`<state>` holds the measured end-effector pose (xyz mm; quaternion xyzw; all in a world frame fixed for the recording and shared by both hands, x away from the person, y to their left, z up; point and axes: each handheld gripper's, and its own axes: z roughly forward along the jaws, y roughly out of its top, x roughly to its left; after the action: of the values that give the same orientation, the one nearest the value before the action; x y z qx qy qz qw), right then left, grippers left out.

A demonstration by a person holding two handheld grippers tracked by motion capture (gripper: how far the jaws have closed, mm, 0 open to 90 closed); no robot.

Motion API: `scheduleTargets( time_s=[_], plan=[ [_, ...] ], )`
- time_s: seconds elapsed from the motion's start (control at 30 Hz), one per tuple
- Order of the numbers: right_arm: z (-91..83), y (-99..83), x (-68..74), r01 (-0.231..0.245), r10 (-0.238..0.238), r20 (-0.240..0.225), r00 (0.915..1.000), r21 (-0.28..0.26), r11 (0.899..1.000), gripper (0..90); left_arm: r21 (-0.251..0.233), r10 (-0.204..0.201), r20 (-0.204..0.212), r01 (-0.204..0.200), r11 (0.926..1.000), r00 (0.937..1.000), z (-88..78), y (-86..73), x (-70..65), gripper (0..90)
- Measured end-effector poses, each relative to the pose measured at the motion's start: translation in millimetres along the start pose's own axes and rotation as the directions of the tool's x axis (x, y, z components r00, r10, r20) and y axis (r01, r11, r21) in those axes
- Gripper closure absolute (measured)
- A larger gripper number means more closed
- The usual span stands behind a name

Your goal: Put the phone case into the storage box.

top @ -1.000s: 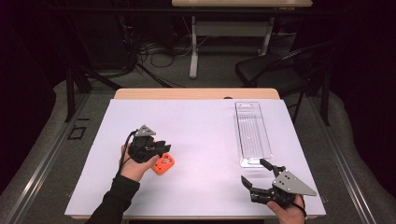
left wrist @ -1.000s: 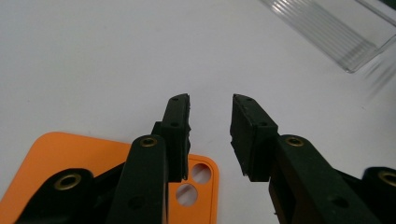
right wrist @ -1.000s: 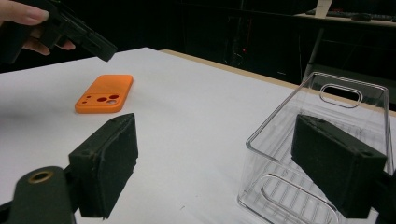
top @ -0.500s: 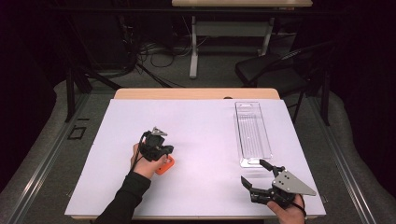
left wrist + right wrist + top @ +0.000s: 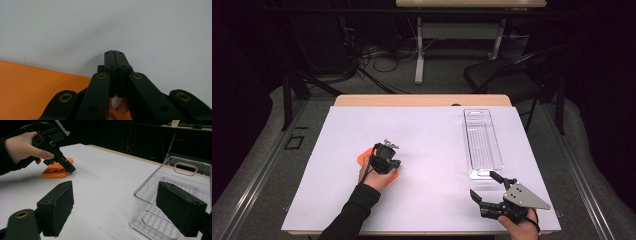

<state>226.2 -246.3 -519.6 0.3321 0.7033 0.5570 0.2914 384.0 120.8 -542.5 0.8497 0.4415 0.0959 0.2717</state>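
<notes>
While the left gripper (image 5: 388,159) points down at the white table cover (image 5: 432,150) with its jaws pressed together and nothing between them, the orange holder (image 5: 363,158) lies touching it, just to its left. Far to the right, the right gripper (image 5: 487,187) rests with jaws wide, near the clear tray (image 5: 483,142).

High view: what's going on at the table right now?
A person works at a white-covered table with a gripper in each hand. The left gripper is shut, with nothing between its jaws, and is down beside a flat orange piece at mid-left; whether it touches it can't be told. The right gripper is open near the front edge, just short of the clear plastic tray, holding nothing.
</notes>
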Motion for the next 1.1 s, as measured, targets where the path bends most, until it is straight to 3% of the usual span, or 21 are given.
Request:
scheduleTargets(
  time_s=[0.5,1.1],
  plan=[
    [-0.3,-0.3,0.3,-0.002,0.002,-0.003,1.0,0.004,1.0,14.2,0.025,0.024,0.028,-0.025,0.9994,0.9993,-5.2,-6.8,-2.8,90.0],
    [-0.5,-0.6,1.7,-0.004,0.004,-0.006,1.0,0.009,1.0,14.2,0.042,0.071,0.06,-0.074,0.9964,0.9956,-24.7,-34.3,-7.1,90.0]
  ],
)
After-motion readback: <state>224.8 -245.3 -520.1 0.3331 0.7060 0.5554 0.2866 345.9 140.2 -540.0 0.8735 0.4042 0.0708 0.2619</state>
